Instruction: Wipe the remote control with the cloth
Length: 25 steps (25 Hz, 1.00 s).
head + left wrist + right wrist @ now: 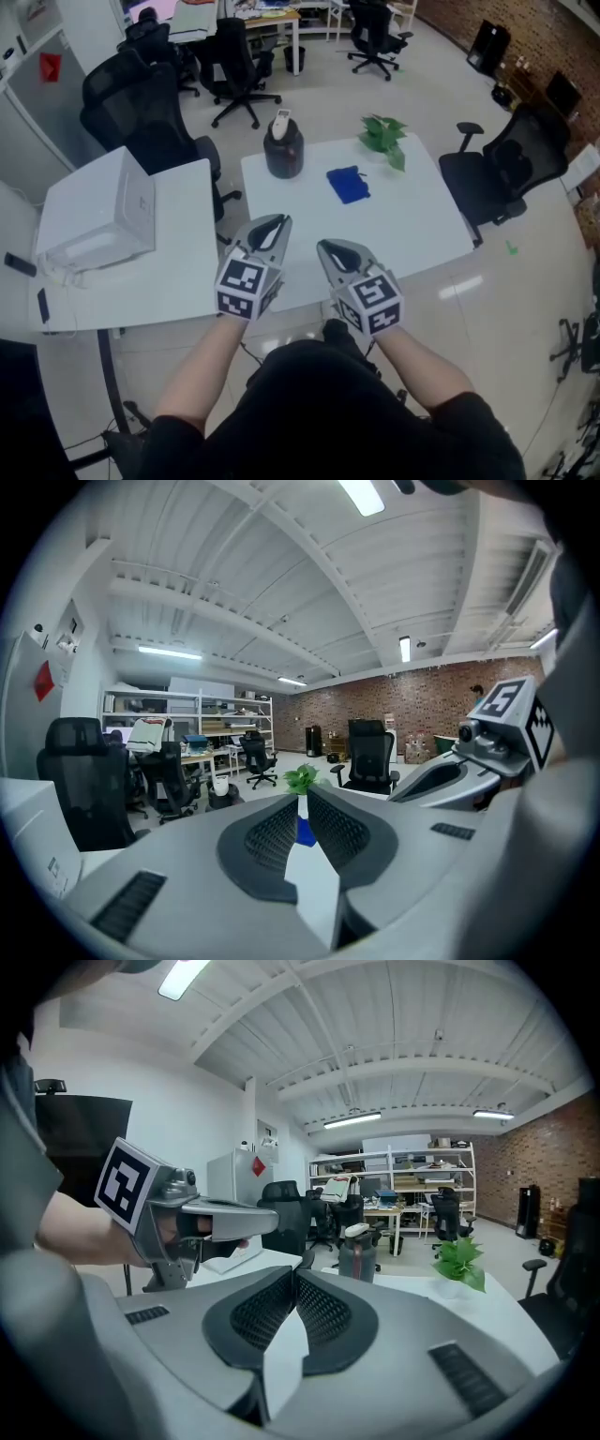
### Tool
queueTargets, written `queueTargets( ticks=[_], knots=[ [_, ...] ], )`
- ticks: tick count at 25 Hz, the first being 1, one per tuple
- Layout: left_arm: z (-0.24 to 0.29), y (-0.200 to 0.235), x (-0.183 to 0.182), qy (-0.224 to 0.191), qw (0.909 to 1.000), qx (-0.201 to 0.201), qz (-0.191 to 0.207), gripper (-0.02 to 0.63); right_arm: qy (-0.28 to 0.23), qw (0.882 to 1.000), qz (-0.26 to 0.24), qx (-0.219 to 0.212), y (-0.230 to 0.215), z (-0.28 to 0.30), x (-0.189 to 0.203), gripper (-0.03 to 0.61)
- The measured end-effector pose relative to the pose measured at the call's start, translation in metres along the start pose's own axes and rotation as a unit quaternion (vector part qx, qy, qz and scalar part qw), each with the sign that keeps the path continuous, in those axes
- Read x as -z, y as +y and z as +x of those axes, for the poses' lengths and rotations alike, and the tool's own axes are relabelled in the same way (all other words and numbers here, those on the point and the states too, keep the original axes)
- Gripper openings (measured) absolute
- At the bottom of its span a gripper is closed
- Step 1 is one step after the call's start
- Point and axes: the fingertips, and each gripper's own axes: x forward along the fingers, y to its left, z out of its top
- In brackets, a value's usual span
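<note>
The remote control (281, 123) is lying on top of a dark round container (283, 154), which is standing at the far left of the white table (412, 225). The blue cloth (348, 184) is sitting crumpled on the table to the right of the container and a little nearer to me, apart from it. A small green plant (382, 136) is standing beyond the cloth, at the far right. I am holding both grippers over the table's near edge, well short of the cloth and the remote. My left gripper (277, 225) is pointing toward the container, its jaws closed together with nothing between them. My right gripper (328, 249) is hovering just beside it, likewise closed and empty.
</note>
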Motion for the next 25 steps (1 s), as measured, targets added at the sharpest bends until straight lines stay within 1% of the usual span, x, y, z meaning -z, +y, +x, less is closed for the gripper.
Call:
queueTargets(
  ticks=[1,3,9,12,15,20,25],
  knots=[
    [0.008,0.006,0.0,0.002,1.0,-0.004,-0.001,0.04,0.0,1.0,0.001,-0.002,-0.006,0.006,0.0,0.023],
    [0.024,0.02,-0.001,0.005,0.9998,-0.016,-0.004,0.041,0.002,1.0,0.004,-0.008,-0.017,0.019,0.0,0.023],
    [0.091,0.078,-0.003,0.02,0.9969,-0.071,-0.028,0.136,0.017,0.999,0.012,-0.03,-0.066,0.064,0.0,0.023],
    [0.131,0.108,-0.001,0.035,0.9934,-0.103,-0.037,0.2,0.029,0.999,0.018,-0.04,-0.098,0.085,0.002,0.023],
    [0.171,0.139,0.003,0.051,0.9885,-0.135,-0.046,0.248,0.041,0.998,0.023,-0.051,-0.127,0.108,0.006,0.023],
    [0.229,0.181,0.013,0.081,0.9794,-0.177,-0.054,0.279,0.06,0.996,0.032,-0.066,-0.169,0.136,0.012,0.023],
    [0.27,0.21,0.035,0.12,0.9695,-0.202,-0.07,0.282,0.072,0.994,0.04,-0.074,-0.205,0.154,0.019,0.023]
  ],
)
